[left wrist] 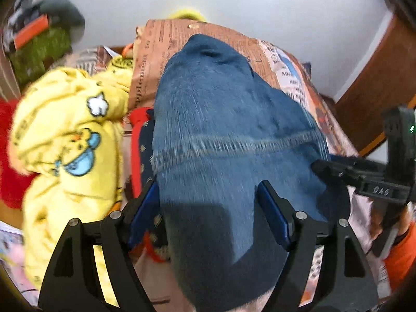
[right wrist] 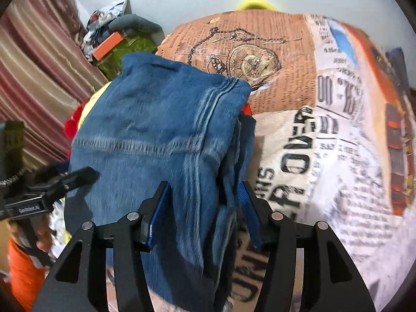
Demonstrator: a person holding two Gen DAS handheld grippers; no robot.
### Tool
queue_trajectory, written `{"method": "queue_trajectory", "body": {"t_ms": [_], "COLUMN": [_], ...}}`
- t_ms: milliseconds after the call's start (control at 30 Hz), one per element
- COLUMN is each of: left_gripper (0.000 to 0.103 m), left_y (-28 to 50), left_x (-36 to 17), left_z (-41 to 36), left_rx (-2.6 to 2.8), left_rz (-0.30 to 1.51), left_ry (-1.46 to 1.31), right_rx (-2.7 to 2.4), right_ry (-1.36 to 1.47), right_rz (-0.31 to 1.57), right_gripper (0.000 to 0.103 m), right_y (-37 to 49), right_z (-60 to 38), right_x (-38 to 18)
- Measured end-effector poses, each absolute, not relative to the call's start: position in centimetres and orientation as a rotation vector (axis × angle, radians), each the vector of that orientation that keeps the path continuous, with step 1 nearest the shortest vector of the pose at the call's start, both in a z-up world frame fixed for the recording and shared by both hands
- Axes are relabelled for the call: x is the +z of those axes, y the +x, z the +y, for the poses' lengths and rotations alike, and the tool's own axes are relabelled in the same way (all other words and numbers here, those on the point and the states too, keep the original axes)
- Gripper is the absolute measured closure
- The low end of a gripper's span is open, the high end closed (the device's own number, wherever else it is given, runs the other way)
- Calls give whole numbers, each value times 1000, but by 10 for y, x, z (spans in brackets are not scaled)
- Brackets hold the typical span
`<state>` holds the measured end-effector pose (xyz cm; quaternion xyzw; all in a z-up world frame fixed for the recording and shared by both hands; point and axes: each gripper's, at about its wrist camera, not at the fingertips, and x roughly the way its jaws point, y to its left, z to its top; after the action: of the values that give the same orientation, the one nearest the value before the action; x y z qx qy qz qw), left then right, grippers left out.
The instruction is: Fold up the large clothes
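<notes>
Left gripper [left wrist: 208, 213] open, jaws straddling folded jeans [left wrist: 223, 135]; right gripper [right wrist: 202, 208] likewise open, pads clear of denim. Jeans lie on newsprint sheet [right wrist: 325, 156]: bare room rightward, yellow garment [left wrist: 67, 135] crowding left. Print reads "OVER", "Supplement".

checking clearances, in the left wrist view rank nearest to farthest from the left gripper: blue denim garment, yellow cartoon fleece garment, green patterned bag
1. Blue denim garment, between the left gripper fingers.
2. Yellow cartoon fleece garment, left.
3. Green patterned bag, far upper left.
</notes>
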<state>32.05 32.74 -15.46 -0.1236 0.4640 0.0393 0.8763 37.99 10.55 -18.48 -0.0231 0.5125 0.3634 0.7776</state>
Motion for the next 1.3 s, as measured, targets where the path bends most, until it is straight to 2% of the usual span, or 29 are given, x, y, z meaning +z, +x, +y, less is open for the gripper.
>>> {"method": "queue_trajectory", "body": {"t_ms": [133, 267, 467, 667, 967, 1133, 1300], "left_gripper": [22, 22, 22, 22, 22, 22, 22], "left_y": [289, 262, 221, 176, 80, 36, 10], "left_x": [-146, -141, -107, -49, 45, 63, 60], "left_z": [309, 294, 275, 250, 197, 167, 148], "left_rx": [131, 155, 155, 166, 183, 223, 251], "left_rz": [962, 972, 868, 709, 338, 175, 104], "left_ry": [-131, -96, -111, -105, -52, -22, -24], "right_rx": [759, 773, 807, 820, 840, 831, 812], "right_ry": [-112, -93, -71, -50, 19, 44, 59], "right_rz": [1087, 1091, 952, 746, 405, 252, 172], "right_gripper": [48, 48, 48, 48, 48, 48, 48], "right_y": [353, 330, 287, 238, 153, 110, 83], "right_z": [89, 75, 60, 39, -3, -17, -21], "right_x": [-181, -173, -127, -64, 25, 47, 46]}}
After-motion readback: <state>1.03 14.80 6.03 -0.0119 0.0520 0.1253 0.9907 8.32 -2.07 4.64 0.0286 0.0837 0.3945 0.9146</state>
